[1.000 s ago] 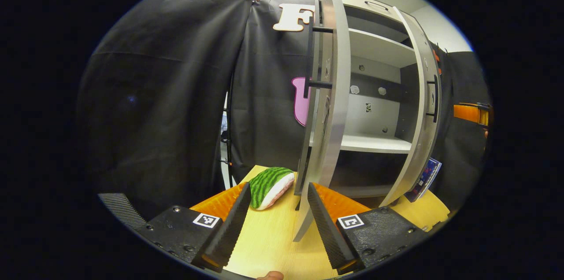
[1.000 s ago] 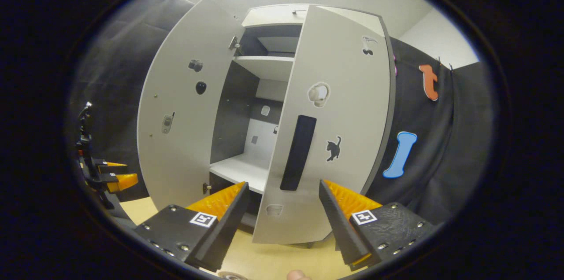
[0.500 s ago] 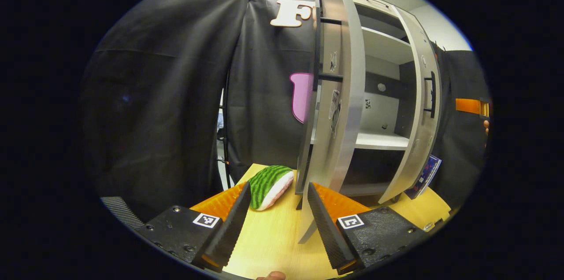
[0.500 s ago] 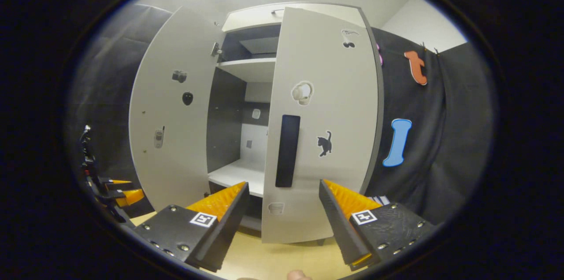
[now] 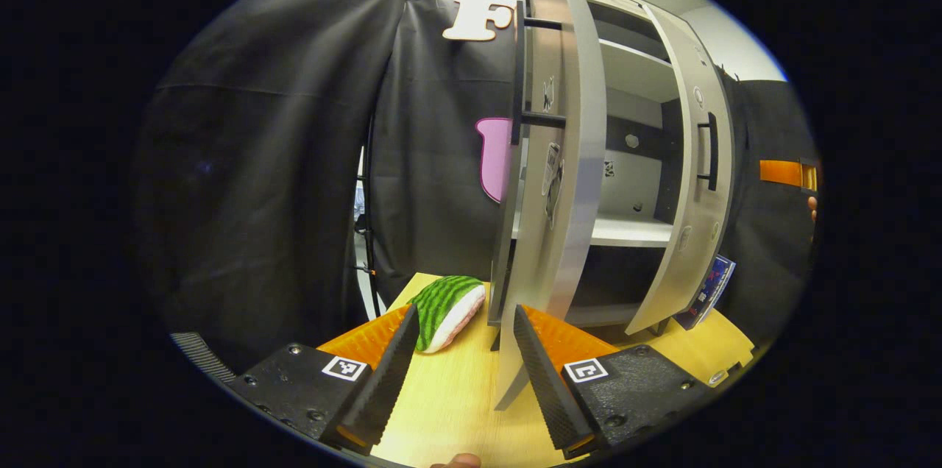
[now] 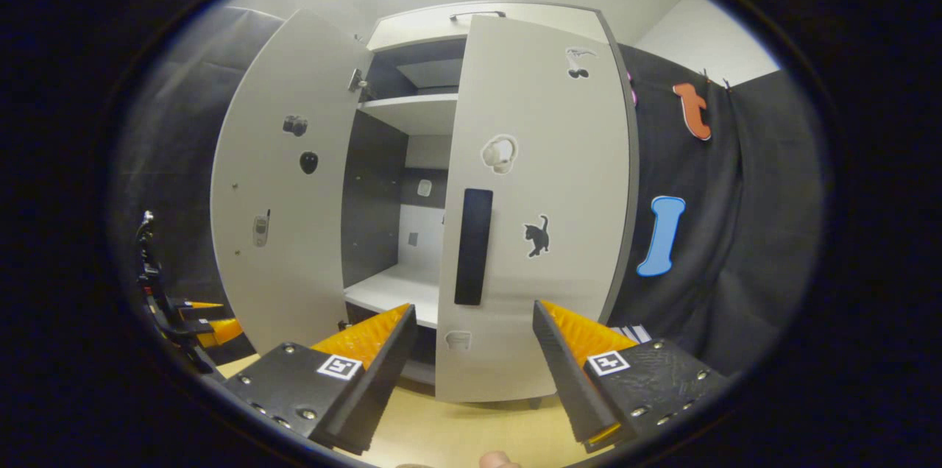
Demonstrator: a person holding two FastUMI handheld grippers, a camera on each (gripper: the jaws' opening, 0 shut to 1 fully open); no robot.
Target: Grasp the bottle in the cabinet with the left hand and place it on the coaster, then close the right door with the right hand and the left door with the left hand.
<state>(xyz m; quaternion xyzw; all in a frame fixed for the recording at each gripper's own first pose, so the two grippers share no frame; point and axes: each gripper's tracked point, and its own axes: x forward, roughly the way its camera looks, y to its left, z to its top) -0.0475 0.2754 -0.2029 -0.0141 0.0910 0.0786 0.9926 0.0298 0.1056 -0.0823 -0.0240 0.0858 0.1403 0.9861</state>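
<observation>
Both doors [image 6: 541,210] (ajar) beyond jaws

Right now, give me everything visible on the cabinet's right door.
The right door is a tall, flat, pale grey panel that looks like laminated board. It hangs upright and partly open, with a gap to the interior along its left edge. A black vertical bar handle sits near that edge. Small stickers dot the face, including a black cat. In the left gripper view it shows nearly edge-on. Nothing touches it; the right hand-held gripper is open in front of it.
</observation>
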